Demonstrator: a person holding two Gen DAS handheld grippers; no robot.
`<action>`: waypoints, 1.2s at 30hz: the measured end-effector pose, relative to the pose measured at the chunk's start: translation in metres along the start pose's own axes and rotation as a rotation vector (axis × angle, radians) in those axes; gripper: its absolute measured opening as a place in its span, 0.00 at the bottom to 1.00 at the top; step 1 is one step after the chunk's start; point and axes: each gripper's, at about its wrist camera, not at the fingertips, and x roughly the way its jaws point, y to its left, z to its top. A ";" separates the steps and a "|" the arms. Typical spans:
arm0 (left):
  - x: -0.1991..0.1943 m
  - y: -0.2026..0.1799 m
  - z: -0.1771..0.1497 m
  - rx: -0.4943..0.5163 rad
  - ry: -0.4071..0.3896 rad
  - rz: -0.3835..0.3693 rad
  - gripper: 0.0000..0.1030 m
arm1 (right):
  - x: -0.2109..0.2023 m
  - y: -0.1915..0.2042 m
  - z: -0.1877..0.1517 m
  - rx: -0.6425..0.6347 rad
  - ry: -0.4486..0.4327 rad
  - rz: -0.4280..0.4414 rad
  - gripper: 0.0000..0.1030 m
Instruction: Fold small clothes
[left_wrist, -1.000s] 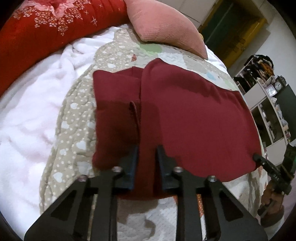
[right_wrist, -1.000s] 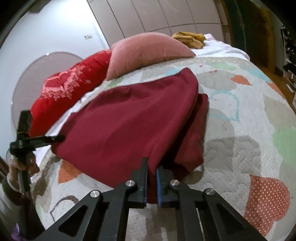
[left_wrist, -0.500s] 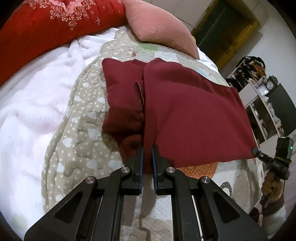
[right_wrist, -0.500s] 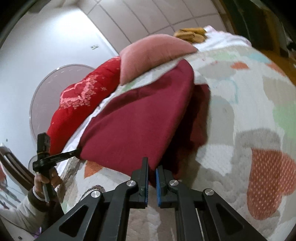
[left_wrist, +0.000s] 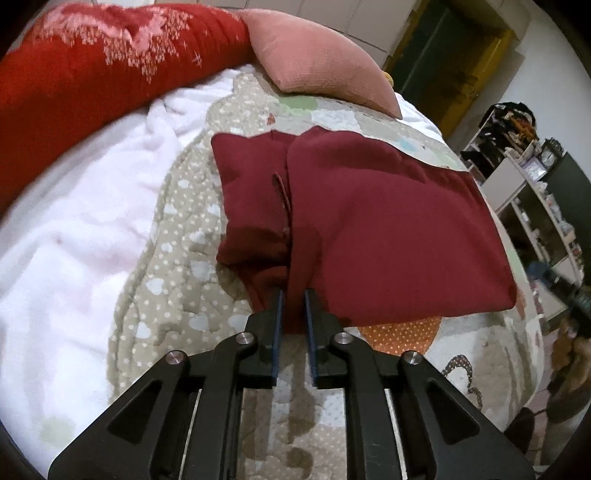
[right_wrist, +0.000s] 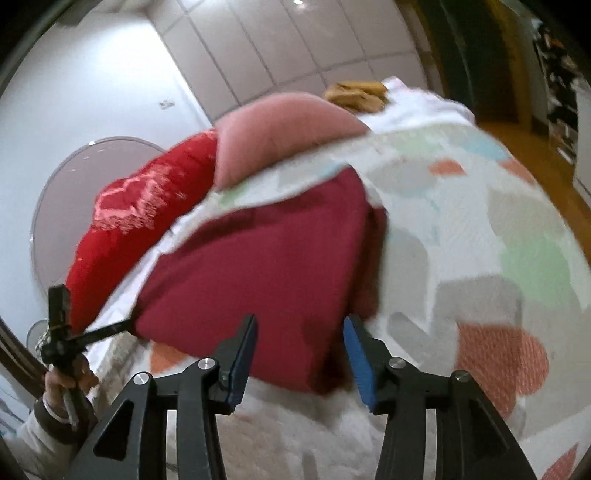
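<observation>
Left gripper (left_wrist: 291, 306) clamped on the near corner of the maroon garment (left_wrist: 369, 229), cloth pinched betw its pads. Right gripper (right_wrist: 299, 350) spread wide w/ nothing in it, just off the garment's near edge (right_wrist: 266, 280), blurry tho. Garment's folded, lying flat on the patchwork quilt (left_wrist: 177, 280) mid-bed, a narrower layer peeking out along one side. Pink cushion (left_wrist: 317, 62) & red embroidered pillow (left_wrist: 92, 70) up at the head end, white fleece blanket (left_wrist: 74, 229) along the quilt's far side edge
</observation>
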 end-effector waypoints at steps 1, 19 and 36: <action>-0.001 -0.002 0.001 0.000 -0.009 0.011 0.18 | 0.003 0.007 0.005 -0.013 -0.003 0.008 0.45; 0.030 0.012 0.014 -0.096 -0.051 0.075 0.44 | 0.241 0.167 0.090 -0.316 0.150 0.010 0.32; 0.036 0.026 0.010 -0.164 -0.070 0.009 0.56 | 0.281 0.183 0.109 -0.203 0.222 0.007 0.36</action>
